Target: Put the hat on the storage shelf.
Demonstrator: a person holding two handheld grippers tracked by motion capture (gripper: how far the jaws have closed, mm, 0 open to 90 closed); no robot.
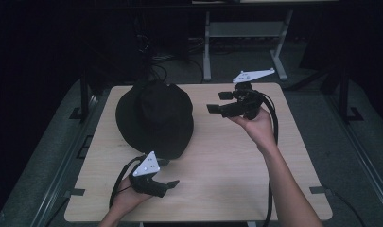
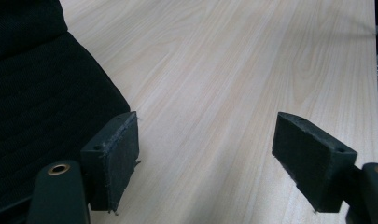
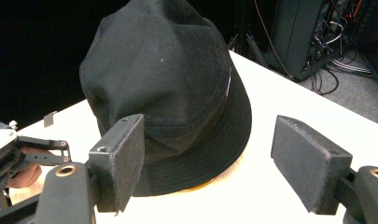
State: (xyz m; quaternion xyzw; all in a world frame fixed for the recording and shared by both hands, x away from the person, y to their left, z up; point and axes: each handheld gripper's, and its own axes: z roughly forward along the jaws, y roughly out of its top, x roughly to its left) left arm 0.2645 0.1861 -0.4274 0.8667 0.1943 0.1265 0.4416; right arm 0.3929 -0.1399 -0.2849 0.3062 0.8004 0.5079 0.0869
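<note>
A: We start with the left hand-held gripper. What do we record?

B: It sits low over the near part of the desk, held in the person's left hand. Its jaws are spread wide and pinch nothing. In the left gripper view, bare wood lies between the pads, and the left one stands just beside the brim of the black hat. We cannot tell whether pad and brim touch.

A: And the right hand-held gripper?

B: It is raised above the far right part of the desk in the person's right hand, jaws pointing towards the hat. Again the jaws are spread, with nothing held. In the right gripper view, the hat lies ahead, partly behind the left pad, well apart from the right one.

A: Where do we place the hat?

B: The black hat rests crown up on the far left part of the desk, its brim flat on the wood. In the right gripper view we note a thin yellow edge under the near brim; what it is we cannot tell.

A: Surroundings?

B: Beyond the desk we note a grey metal frame and loose cables on a dark floor.
</note>
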